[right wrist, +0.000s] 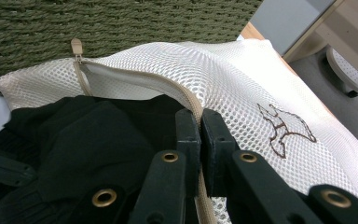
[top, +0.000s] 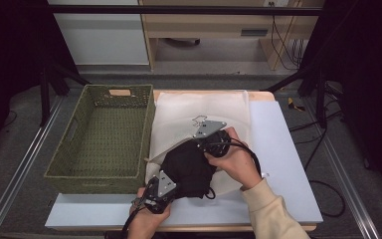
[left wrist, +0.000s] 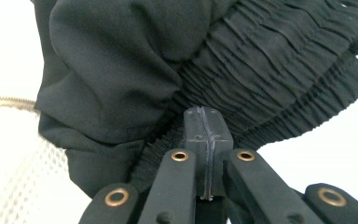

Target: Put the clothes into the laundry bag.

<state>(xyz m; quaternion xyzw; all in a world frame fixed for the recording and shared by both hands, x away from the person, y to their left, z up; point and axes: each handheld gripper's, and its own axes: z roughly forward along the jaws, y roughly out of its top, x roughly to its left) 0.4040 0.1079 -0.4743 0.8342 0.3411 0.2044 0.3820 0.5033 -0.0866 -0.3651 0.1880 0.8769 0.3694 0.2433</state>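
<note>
One black garment (top: pixel 189 167), one white mesh laundry bag (top: pixel 199 112), one green woven basket (top: pixel 82 149), two grippers. Also one white board (top: pixel 278 149) beneath the bag, on one table.

Black garment bunched in the near middle of the table, lying on the near part of the mesh bag, just right of the basket's near right corner. Long axis running roughly from near left to far right, from one gripper to the other. Gathered, ribbed waistband (left wrist: pixel 279 70) turned toward the near side, smooth cloth toward the far left.

Left gripper (top: pixel 171 186) at the garment's near left edge, jaws pressed together on the gathered waistband, as seen in the left gripper view (left wrist: pixel 208 135). Left hand (top: pixel 149 216) at the near table edge.

Right gripper (top: pixel 201 142) at the garment's far right edge, jaws clamped on the zippered rim of the mesh bag, as seen in the right gripper view (right wrist: pixel 200 135); beige zipper (right wrist: pixel 186 95) running between the jaws, black cloth just to its left. One zipper pull (right wrist: pixel 77 46) at the far end of the opening, close to the basket wall. One dark outline emblem (right wrist: pixel 284 128) on the bag's mesh.

Bag lying flat, long axis near to far, opening toward the near side, touching or just beside the basket's right wall.
</note>
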